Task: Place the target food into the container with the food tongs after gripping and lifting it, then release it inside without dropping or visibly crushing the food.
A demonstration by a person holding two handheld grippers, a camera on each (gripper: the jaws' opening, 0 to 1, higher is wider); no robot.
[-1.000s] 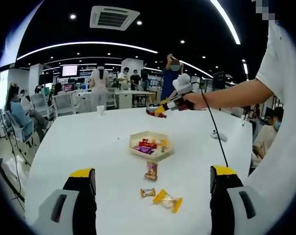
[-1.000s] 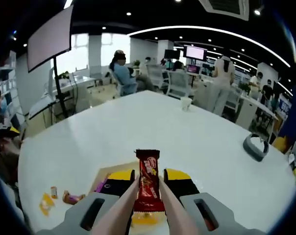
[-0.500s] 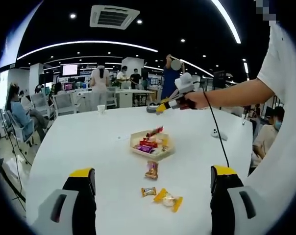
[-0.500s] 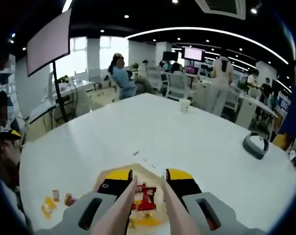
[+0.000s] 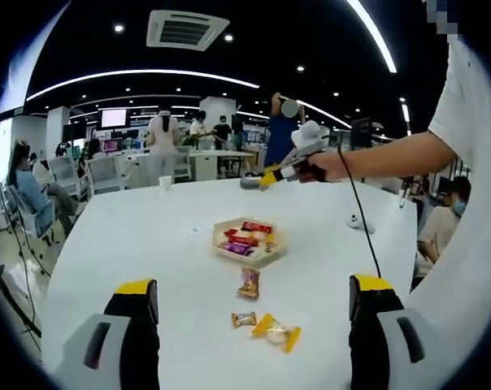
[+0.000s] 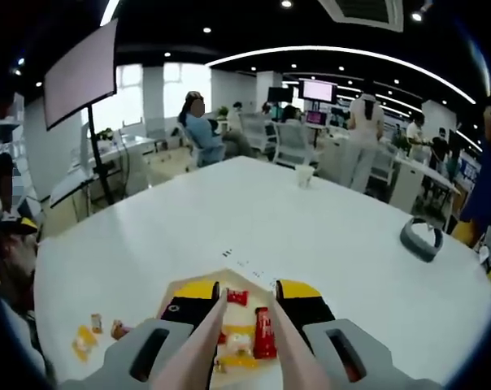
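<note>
In the left gripper view the table (image 5: 148,236) carries the container (image 5: 249,241) at the centre, with snack packets inside it. At 6 o'clock from the container, on the table, lies one wrapped snack (image 5: 248,283); further at 6 o'clock lie a small candy (image 5: 245,319) and, at its 3 o'clock, a bigger wrapped candy (image 5: 275,331). At 12 o'clock from the container, above the table, is the right gripper (image 5: 271,175). A paper cup (image 5: 165,182) stands at 10 o'clock, near the far edge.
</note>
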